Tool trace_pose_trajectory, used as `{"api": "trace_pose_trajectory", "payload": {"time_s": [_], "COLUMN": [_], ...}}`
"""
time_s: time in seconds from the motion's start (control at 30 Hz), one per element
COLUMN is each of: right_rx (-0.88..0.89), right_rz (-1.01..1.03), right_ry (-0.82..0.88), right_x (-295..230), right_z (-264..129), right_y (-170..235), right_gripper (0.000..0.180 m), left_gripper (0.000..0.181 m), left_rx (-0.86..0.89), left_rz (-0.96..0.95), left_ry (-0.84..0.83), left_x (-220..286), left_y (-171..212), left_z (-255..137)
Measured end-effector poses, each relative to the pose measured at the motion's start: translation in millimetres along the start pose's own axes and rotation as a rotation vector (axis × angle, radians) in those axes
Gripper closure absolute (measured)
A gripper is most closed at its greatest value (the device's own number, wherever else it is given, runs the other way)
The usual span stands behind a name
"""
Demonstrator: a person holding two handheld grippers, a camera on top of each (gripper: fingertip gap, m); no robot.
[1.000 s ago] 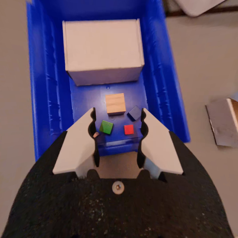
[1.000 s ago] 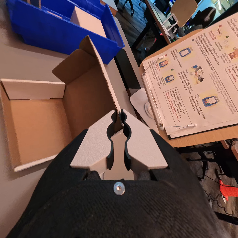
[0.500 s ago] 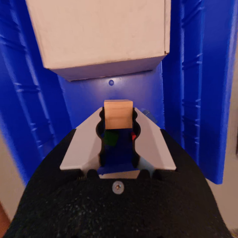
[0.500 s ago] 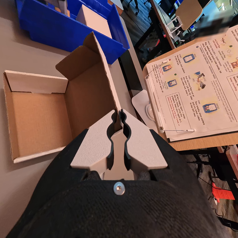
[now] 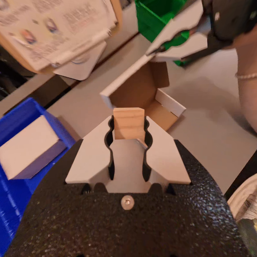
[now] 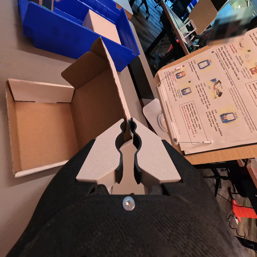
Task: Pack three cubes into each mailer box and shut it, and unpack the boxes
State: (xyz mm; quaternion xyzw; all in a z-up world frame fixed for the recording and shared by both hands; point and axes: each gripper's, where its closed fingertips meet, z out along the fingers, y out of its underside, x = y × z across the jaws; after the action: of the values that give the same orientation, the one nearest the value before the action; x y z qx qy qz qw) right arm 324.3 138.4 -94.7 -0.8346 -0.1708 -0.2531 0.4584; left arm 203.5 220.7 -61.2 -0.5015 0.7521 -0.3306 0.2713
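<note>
Your left gripper (image 5: pixel 128 125) is clamped on the plain wooden cube (image 5: pixel 128 123), gripping its two side faces near the fingertips, with the cube's top standing proud of them. It hangs above the table, just short of the open mailer box (image 6: pixel 40 133), whose floor looks empty. Your right gripper (image 6: pixel 128 121) is pinched nearly closed on the edge of the raised lid (image 6: pixel 111 86), holding it upright so the opening is free.

The grip on the cube is shallow. A jolt or a quick swing could let it pivot or slip out before it is over the box, and it would then land on the table (image 5: pixel 208 97). The near wall (image 5: pixel 172 104) of the box could catch the cube if you come in too low. If the right gripper loosens, the lid may fall across the opening.

A second ago your left gripper was spread wide over the blue bin (image 5: pixel 16 180), with the cube lying on its floor beside smaller coloured ones. It has since closed on the cube, lifted it out and swung toward the box. The right gripper has kept its hold on the lid throughout.
</note>
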Motion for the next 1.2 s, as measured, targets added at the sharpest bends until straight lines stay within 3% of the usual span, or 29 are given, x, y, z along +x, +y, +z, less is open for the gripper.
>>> {"api": "trace_pose_trajectory", "payload": {"time_s": [0.13,0.27,0.57,0.77,0.93,1.07,1.2], "right_rx": [-0.008,-0.016,-0.027,-0.031,-0.028,-0.033,-0.039], "right_rz": [-0.013,-0.019,-0.024,-0.031,-0.026,-0.032,-0.042], "right_ry": [0.0,0.001,-0.004,-0.001,-0.002,0.0,0.007], "right_x": [-2,-4,-6,-7,-7,-7,-6], "right_z": [0,-1,-3,-3,-3,-2,-2], "right_y": [-1,-1,2,2,3,3,3], "right_gripper": [0.176,0.175,0.176,0.177,0.177,0.177,0.177], "left_gripper": [0.14,0.141,0.141,0.127,0.148,0.152,0.143], "left_rx": [-0.171,-0.284,-0.277,-0.154,-0.01,-0.12,-0.295], "left_rz": [0.042,0.006,-0.114,-0.152,-0.143,-0.025,0.044], "left_ry": [0.02,-0.065,-0.247,-0.174,-0.161,-0.272,-0.281], "left_x": [39,40,25,29,3,-63,-123], "left_y": [36,68,89,75,56,86,130], "left_z": [67,115,134,105,24,-24,-19]}}
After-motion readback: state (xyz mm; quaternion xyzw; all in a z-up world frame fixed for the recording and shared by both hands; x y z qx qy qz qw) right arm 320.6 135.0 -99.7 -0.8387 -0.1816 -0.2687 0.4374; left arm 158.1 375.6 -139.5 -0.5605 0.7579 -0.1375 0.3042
